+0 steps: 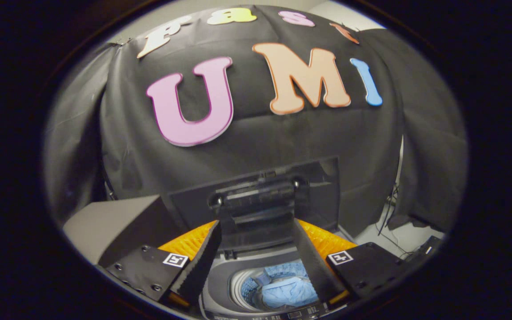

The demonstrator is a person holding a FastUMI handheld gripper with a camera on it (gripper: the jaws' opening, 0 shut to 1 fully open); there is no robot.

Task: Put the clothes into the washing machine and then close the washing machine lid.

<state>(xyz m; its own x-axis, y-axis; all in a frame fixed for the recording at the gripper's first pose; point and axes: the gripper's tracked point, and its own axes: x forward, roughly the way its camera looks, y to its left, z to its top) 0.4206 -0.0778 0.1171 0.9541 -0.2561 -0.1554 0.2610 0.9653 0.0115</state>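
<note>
- Black cloth (282, 142) hangs as the booth's back wall, with a pale floor (409, 233) at its foot on the right, where dark cables (389, 213) trail down.
- Below the gripper stands a top-loading washing machine (220, 284), grey around its round drum opening.
- Its lid (256, 200) is raised, folded upright at the machine's rear edge, dark, with a hinge bar across the middle.
- Blue clothes (289, 289) lie inside the drum, a light blue piece in front and a patterned darker blue piece behind it.
- The gripper (256, 266) hangs over the drum with its fingers spread wide apart, holding nothing; the lid and the drum opening show between them.
- A grey box-like surface (109, 226) sits beside the machine on the left.
</note>
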